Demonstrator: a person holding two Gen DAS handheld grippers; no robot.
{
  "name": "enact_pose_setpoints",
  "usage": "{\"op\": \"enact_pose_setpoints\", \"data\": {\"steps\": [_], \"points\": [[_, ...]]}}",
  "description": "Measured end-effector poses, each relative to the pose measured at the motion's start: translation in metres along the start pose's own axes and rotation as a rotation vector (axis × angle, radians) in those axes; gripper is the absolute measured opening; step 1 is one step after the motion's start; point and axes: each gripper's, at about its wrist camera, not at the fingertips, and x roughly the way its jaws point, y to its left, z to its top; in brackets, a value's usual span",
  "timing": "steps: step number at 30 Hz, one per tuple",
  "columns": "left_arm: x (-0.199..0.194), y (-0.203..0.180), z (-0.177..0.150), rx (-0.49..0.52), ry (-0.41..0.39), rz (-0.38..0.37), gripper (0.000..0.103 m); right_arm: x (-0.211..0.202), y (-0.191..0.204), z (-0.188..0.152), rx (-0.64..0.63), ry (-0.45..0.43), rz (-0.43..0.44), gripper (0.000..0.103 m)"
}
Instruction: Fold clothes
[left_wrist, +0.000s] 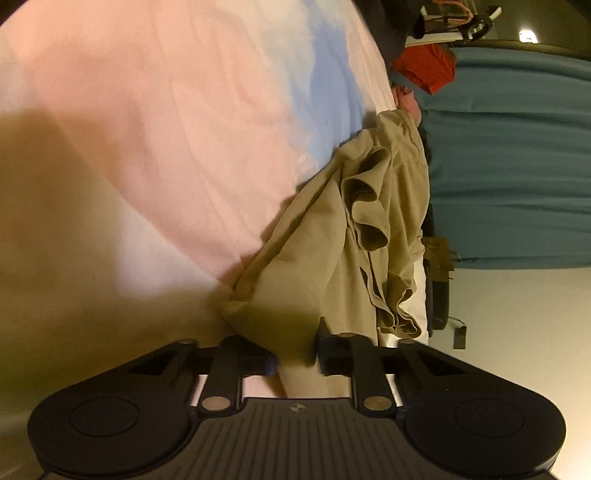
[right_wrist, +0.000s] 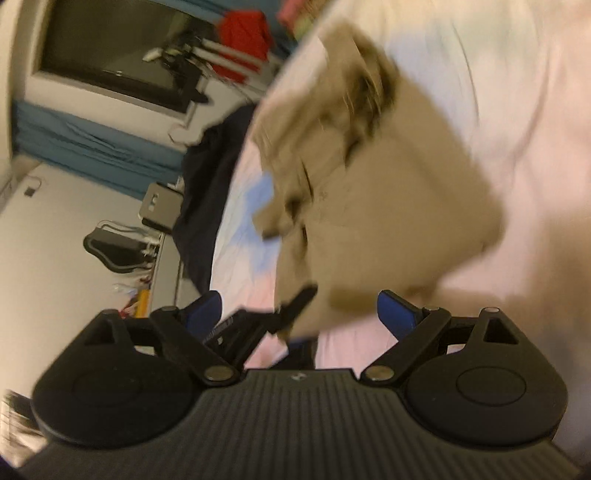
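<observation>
A beige garment (left_wrist: 332, 236) lies crumpled on the pink and blue bed sheet (left_wrist: 166, 140). My left gripper (left_wrist: 297, 350) is shut on a near edge of the garment, with cloth pinched between its jaws. In the right wrist view the same beige garment (right_wrist: 376, 199) is blurred and lies on the sheet (right_wrist: 517, 110). My right gripper (right_wrist: 299, 310) is open, its blue-padded fingers (right_wrist: 395, 310) spread wide either side of the garment's near corner. The other gripper's black finger (right_wrist: 295, 306) holds that corner.
A red cloth (left_wrist: 424, 68) and teal curtain (left_wrist: 517, 147) hang past the bed edge. A dark garment (right_wrist: 207, 192) lies at the bed's side. A dark window (right_wrist: 122, 48), white wall, and small black items (right_wrist: 118, 247) are beyond.
</observation>
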Motion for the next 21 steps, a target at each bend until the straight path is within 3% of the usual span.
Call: {"op": "enact_pose_setpoints", "data": {"steps": [3, 6, 9, 11, 12, 17, 21], "points": [[-0.008, -0.010, -0.002, 0.035, -0.032, -0.051, 0.008, 0.017, -0.014, -0.003, 0.060, 0.007, 0.024, 0.093], [-0.019, -0.020, -0.001, 0.065, -0.069, -0.107, 0.007, 0.021, -0.030, 0.004, 0.132, -0.059, -0.022, 0.092], [-0.012, -0.026, -0.004, 0.068, -0.077, -0.119, 0.007, 0.009, -0.046, 0.008, 0.197, -0.165, -0.071, 0.070], [-0.012, -0.027, -0.004, 0.062, -0.078, -0.121, 0.007, 0.002, -0.046, 0.011, 0.180, -0.227, -0.092, 0.039], [-0.012, -0.027, -0.003, 0.062, -0.076, -0.120, 0.007, -0.002, -0.043, 0.011, 0.151, -0.254, -0.100, 0.019], [-0.046, -0.040, -0.005, 0.094, -0.116, -0.149, 0.006, -0.022, -0.010, 0.010, -0.021, -0.384, -0.046, 0.014], [-0.088, -0.060, -0.017, 0.129, -0.138, -0.216, 0.006, -0.055, 0.019, 0.002, -0.074, -0.416, 0.046, 0.013]]}}
